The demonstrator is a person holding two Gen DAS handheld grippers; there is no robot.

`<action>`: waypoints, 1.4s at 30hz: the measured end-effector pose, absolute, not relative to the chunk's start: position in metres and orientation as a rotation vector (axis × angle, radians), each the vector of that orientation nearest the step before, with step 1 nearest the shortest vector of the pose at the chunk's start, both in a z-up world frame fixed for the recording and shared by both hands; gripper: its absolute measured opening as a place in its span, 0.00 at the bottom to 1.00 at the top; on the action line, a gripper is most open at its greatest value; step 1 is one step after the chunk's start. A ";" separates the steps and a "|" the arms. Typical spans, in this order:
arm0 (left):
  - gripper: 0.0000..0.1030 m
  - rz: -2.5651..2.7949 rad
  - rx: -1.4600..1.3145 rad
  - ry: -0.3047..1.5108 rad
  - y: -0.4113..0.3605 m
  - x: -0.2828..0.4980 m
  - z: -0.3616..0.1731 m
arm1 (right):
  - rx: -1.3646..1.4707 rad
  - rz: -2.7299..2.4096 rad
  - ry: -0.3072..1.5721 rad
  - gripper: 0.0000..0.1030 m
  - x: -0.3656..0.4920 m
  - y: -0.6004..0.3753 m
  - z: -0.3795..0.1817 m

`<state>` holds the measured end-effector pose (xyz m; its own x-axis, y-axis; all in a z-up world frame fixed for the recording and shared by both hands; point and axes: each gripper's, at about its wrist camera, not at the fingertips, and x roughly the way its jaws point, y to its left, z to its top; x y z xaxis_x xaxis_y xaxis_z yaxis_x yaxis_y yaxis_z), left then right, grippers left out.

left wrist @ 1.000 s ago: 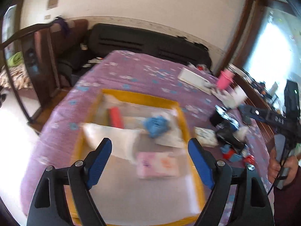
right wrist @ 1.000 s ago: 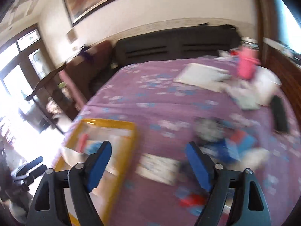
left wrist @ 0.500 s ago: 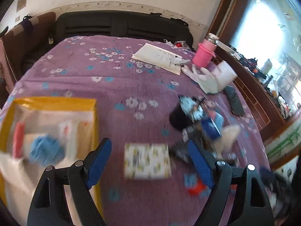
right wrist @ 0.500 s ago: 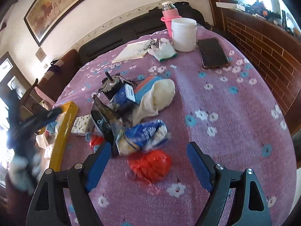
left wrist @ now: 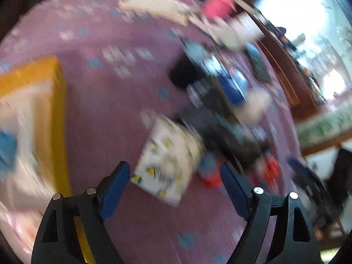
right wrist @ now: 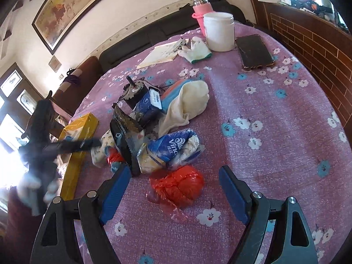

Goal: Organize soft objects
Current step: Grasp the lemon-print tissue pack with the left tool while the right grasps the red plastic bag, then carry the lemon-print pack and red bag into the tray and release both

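My left gripper (left wrist: 175, 183) is open and empty, just above a white packet with yellow print (left wrist: 167, 160) on the purple cloth; the view is blurred. The yellow-rimmed tray (left wrist: 56, 101) lies to its left with soft items inside. My right gripper (right wrist: 173, 189) is open and empty, right over a crumpled red plastic bag (right wrist: 178, 184). Beyond it lies a pile: a blue and white packet (right wrist: 169, 149), a cream cloth (right wrist: 189, 105), a black pouch (right wrist: 123, 132) and a blue box (right wrist: 149, 105). The left gripper also shows in the right wrist view (right wrist: 66, 145), blurred, beside the tray (right wrist: 77, 145).
At the far side stand a white jar (right wrist: 219, 32), a pink flask (right wrist: 201, 14), a phone (right wrist: 255, 51), white gloves (right wrist: 195, 49) and a notebook (right wrist: 160, 54). A dark motor part (right wrist: 134, 90) sits in the pile. A brick wall (right wrist: 308, 44) runs along the right.
My left gripper swung from over the tray to the right and down toward the white printed packet. My right gripper moved over the pile and dropped close to the red bag.
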<state>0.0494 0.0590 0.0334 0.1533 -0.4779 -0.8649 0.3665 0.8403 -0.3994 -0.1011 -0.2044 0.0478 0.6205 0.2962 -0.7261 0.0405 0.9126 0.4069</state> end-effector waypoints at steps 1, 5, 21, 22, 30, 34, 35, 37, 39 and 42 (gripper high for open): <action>0.80 -0.626 -0.081 1.289 0.058 0.040 0.034 | 0.407 0.154 0.902 0.84 -0.100 -0.203 0.046; 0.80 -0.580 0.104 1.183 0.050 0.008 0.048 | 0.375 0.155 0.926 0.84 -0.094 -0.197 0.038; 0.80 -0.391 0.291 1.038 0.014 0.027 0.016 | 0.213 0.149 0.995 0.84 -0.079 -0.171 0.026; 0.80 -0.393 0.285 1.039 0.014 0.027 0.015 | 0.212 0.150 0.998 0.84 -0.078 -0.170 0.025; 0.49 -0.412 0.217 1.017 0.022 0.016 0.024 | 0.165 0.124 1.017 0.83 -0.075 -0.160 0.016; 0.49 -0.432 0.151 1.002 0.031 0.003 0.035 | 0.112 0.088 1.021 0.54 -0.075 -0.158 0.017; 0.49 -0.436 0.141 0.996 0.033 -0.001 0.038 | 0.123 0.097 1.023 0.51 -0.076 -0.159 0.018; 0.49 -0.448 0.101 0.977 0.043 -0.012 0.049 | 0.123 0.098 1.019 0.50 -0.081 -0.158 0.020; 0.49 -0.455 0.058 0.961 0.056 -0.023 0.059 | 0.120 0.101 1.002 0.50 -0.090 -0.157 0.028; 0.49 -0.456 -0.033 0.932 0.090 -0.042 0.076 | 0.125 0.131 0.968 0.50 -0.103 -0.151 0.045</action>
